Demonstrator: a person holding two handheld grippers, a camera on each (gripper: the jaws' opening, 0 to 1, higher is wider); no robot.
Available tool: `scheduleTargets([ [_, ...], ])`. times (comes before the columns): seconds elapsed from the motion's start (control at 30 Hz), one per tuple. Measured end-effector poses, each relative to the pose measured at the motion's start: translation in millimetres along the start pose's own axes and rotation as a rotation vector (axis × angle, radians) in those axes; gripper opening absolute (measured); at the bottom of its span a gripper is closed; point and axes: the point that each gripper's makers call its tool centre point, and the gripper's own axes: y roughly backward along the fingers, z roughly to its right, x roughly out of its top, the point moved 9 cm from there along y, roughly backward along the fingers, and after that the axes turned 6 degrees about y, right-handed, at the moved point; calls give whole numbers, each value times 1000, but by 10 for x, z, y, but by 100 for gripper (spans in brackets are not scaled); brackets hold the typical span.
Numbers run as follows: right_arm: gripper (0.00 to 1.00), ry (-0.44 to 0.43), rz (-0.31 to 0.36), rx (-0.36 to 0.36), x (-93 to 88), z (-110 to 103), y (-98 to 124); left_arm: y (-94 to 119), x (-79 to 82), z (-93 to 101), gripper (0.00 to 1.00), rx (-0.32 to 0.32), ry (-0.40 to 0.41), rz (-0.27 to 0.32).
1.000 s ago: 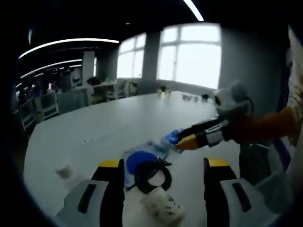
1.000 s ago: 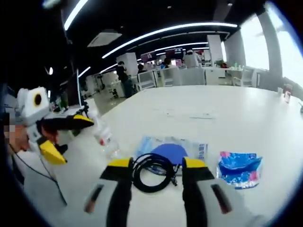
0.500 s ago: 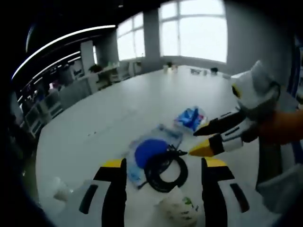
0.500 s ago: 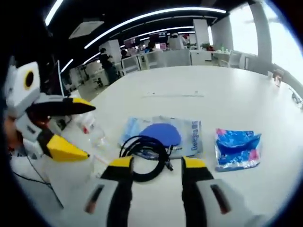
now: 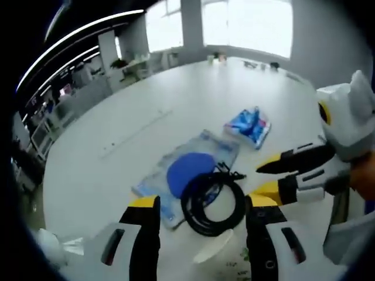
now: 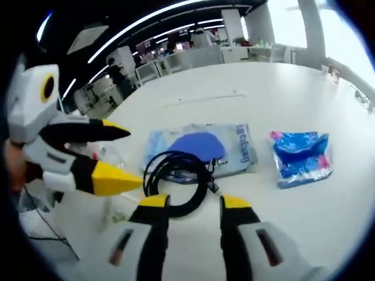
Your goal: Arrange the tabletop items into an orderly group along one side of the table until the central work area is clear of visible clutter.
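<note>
While both tongs hang above the white tabletop (image 5: 105, 99), neither grips anything: the left tongs (image 5: 196, 208) stand apart, framing the coiled black cable (image 5: 212, 199), and the right tongs (image 6: 190, 205) are likewise apart, just short of the same cable (image 6: 176, 181). In the left gripper view the right tongs (image 5: 266, 178) come in from the right with their tips spread, just beside the cable's plug end; in the right gripper view the left tongs (image 6: 126, 158) come in from the left, also spread. The cable lies partly on a clear bag (image 5: 193, 172) with a blue disc (image 5: 186, 170) inside, and a blue packet (image 5: 249, 124) lies apart beyond it. A crumpled white wrapper (image 5: 225, 257) sits near the left tongs, and a clear plastic bottle (image 6: 108, 161) lies behind the left tongs in the right gripper view. All of this is still in the middle of the tabletop, so the tidying looks barely begun. The main risk, as I judge it, is the two tongs meeting over the cable, since both are aimed at it from opposite sides. Pinching one strand only could let the coil unwind and trail across the bag, dragging it askew. A low approach might also catch the slippery bag instead of the cable and slide the disc out of place.
</note>
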Motion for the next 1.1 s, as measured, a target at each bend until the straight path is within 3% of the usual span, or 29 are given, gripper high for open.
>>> scheduleTargets([
  [0.6, 25, -46, -38, -12, -55, 7, -215, -328, -150, -111, 48, -17, 53, -93],
  [1.1, 22, -71, -53, -14, -96, 33, -318, -444, -196, -150, 39, -24, 92, -113],
])
